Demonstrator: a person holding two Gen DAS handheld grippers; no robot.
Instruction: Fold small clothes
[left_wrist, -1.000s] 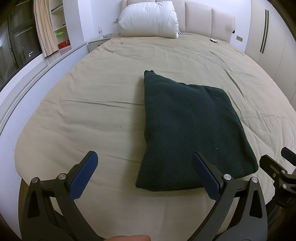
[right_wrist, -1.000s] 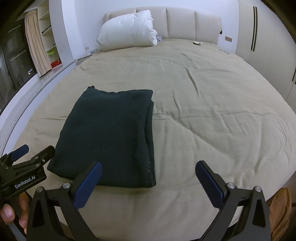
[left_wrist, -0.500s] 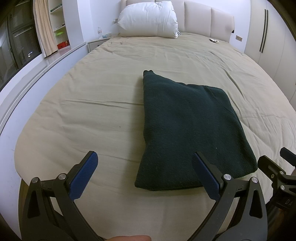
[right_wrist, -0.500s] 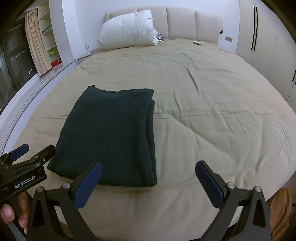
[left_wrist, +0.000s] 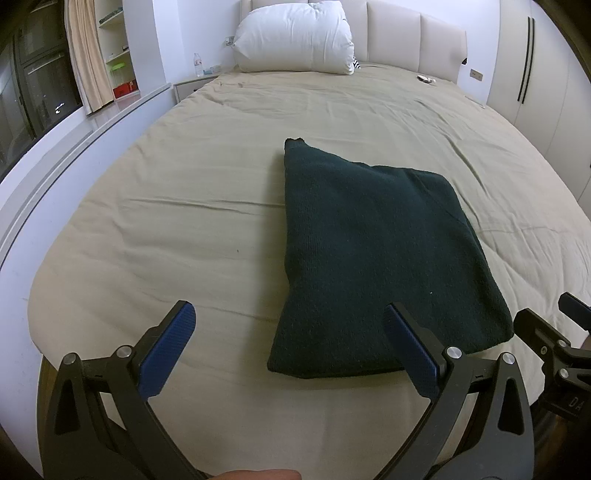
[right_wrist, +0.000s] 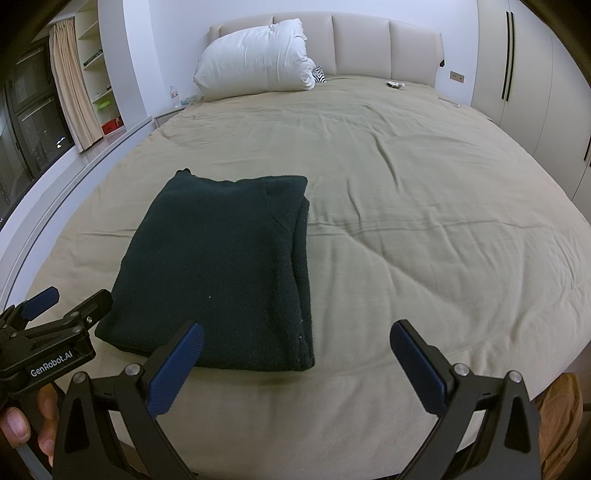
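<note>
While both tools hang back off the near bed edge, item status reads as follows.

Item: dark green knit garment (left_wrist: 373, 254), lying on beige bed cover (left_wrist: 177, 192), nr foot of bed, roughly centre-left of mattress. Condition: already a compact rectangle, several layers stacked; layered edges show along its right side in right wrist view (right_wrist: 301, 266). Judged folded or nearly so; at most one more fold or a tidy-up left, poss. none.

Left gripper (left_wrist: 291, 343): jaws wide apart, nothing held, its right finger in front of garment's near edge, contact can't tell.
Right gripper (right_wrist: 295, 358): jaws wide apart, empty, short of garment's near right corner.

View diffs: left wrist view shows plain left side of garment, small nub at far corner. Right wrist view shows the stacked-layer side, bare cover to the right, plus person's hand (right_wrist: 22, 428) on left tool. White pillow (right_wrist: 255, 61) at headboard in both.
</note>
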